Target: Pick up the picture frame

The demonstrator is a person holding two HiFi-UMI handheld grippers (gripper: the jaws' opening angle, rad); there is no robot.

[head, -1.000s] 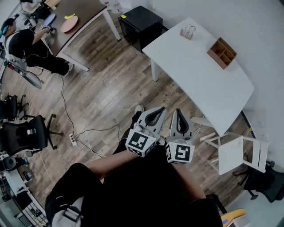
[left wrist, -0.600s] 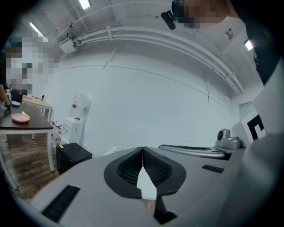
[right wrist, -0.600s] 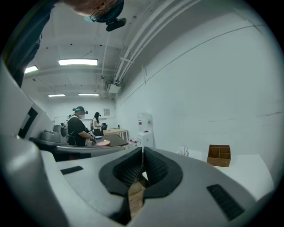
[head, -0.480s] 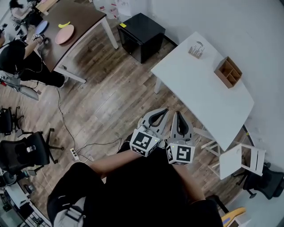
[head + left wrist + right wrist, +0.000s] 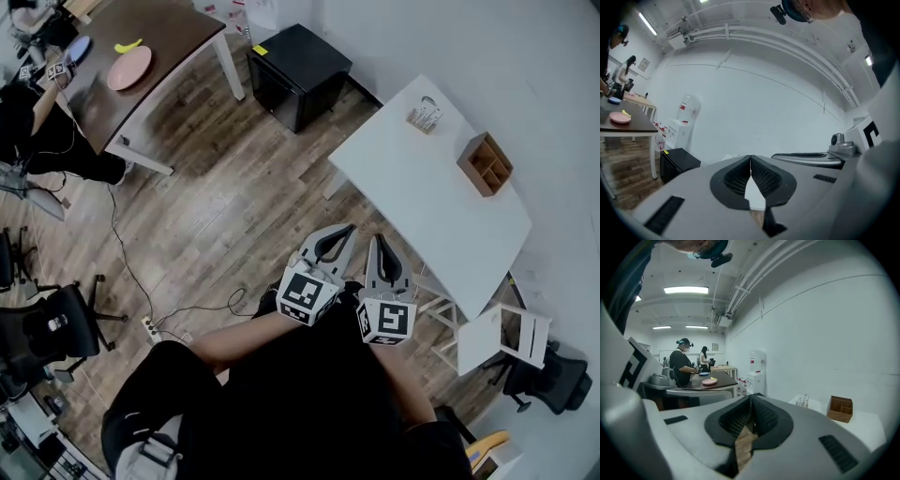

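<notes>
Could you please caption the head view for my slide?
Left hand-held gripper and right hand-held gripper, both shut, side by side near a white table with a wooden organiser.

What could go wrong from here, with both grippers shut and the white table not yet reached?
The left gripper and right gripper are shut; unless opened in time, they may push the small clear item on the table instead of gripping it. It stands near the table's edge, so a push could knock it off. The white chair beside the table may get in the way.
</notes>
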